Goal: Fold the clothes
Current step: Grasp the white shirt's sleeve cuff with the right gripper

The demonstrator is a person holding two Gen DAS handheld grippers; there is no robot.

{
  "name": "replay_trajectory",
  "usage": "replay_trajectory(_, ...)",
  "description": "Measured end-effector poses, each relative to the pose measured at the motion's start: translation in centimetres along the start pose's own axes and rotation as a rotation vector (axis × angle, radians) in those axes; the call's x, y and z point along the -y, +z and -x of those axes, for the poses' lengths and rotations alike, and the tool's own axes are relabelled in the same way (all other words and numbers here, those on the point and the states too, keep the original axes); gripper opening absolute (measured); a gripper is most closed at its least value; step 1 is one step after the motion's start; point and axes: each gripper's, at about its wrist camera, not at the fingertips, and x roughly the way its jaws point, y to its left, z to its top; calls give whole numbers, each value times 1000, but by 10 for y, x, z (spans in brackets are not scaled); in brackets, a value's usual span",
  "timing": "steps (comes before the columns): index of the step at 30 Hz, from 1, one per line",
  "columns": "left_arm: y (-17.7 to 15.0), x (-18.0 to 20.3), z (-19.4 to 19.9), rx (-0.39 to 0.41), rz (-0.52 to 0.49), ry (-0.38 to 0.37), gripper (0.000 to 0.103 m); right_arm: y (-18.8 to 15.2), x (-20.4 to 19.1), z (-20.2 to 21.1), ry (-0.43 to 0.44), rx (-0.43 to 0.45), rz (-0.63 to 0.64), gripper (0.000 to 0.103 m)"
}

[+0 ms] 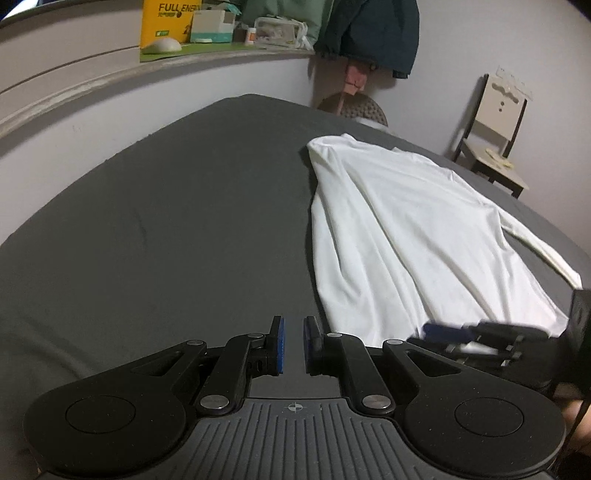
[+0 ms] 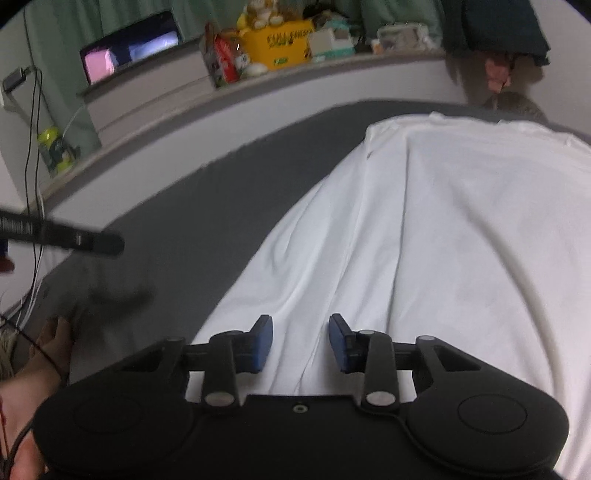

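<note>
White long-sleeve shirt (image 1: 399, 236) lies spread flat on the bed's dark grey sheet (image 1: 177, 221), collar end toward the far wall, hem end nearest the person. One sleeve (image 1: 535, 243) stretches out along the shirt's right side, cuff lying on the sheet. Cloth has long soft creases running lengthwise.

Left tongs (image 1: 292, 345) hang over bare sheet, just beside the shirt's near left corner, not touching cloth. Blue pads nearly together w/ only a thin slit btwn them, nothing in there.

Right tongs (image 2: 301, 343) sit over the shirt's hem area, pointing along the body of the shirt. Jaws part-open, clear gap, blue pads (image 2: 263, 341) apart; white fabric shows under and btwn them, but pads aren't pinching it as far as I can see. Can't tell if the tips brush the cloth. In the left wrist view the same tongs (image 1: 454, 338) show blurred at the hem's near right corner.

A hand (image 2: 55, 339) shows at the lower left of the right wrist view, beside the sheet edge, w/ a blurred dark bar (image 2: 66, 236) above it.

Behind the bed: a ledge (image 1: 221, 50) w/ a yellow box (image 1: 168, 20), a white box, small clutter. Dark jacket (image 1: 373, 33) hangs on the wall, a wooden chair (image 1: 495, 136) stands at the far right. A lit screen (image 2: 129, 46) sits on the ledge further left.
</note>
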Motion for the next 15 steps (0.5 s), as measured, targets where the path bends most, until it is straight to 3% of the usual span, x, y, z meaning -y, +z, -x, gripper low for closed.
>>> replay_trajectory(9, -3, -1, -1, 14, -3, -12, 8, -5, -1, -5, 18, -18, -18, 35)
replay_trajectory(12, -5, -4, -1, 15, -4, -13, 8, -1, -10, -13, 6, -23, 19, 35)
replay_trajectory(15, -6, -7, -1, 11, 8, -6, 8, -1, -8, -23, -29, -40, -26, 35)
